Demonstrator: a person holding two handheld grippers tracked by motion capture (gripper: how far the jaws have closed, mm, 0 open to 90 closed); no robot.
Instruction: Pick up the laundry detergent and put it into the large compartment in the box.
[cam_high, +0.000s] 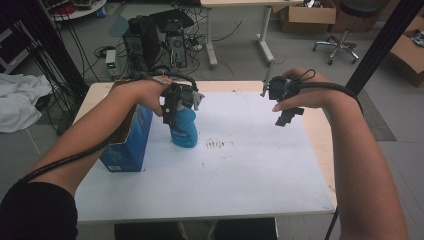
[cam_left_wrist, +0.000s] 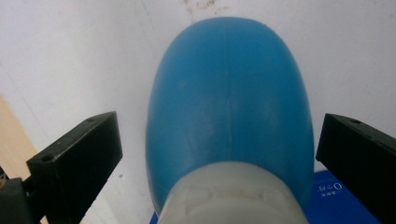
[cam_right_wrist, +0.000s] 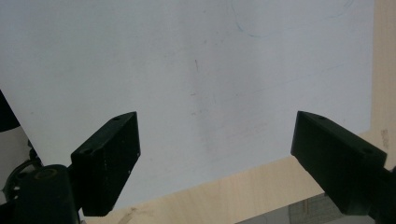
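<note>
High view: one blue bottle (cam_high: 183, 127), one blue box (cam_high: 125, 145), two grippers.

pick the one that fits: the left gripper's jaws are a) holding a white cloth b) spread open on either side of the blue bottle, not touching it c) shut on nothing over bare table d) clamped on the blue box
b, since in the left gripper view the left gripper has one black jaw on each side of the blue bottle, with white table showing in the gaps between.

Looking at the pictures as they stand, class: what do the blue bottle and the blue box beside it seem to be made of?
Blue bottle: probably plastic, smooth and matte, with a faint mould seam down its middle and a white collar. Blue box: likely printed cardboard, flat-sided with sharp folded edges.
</note>
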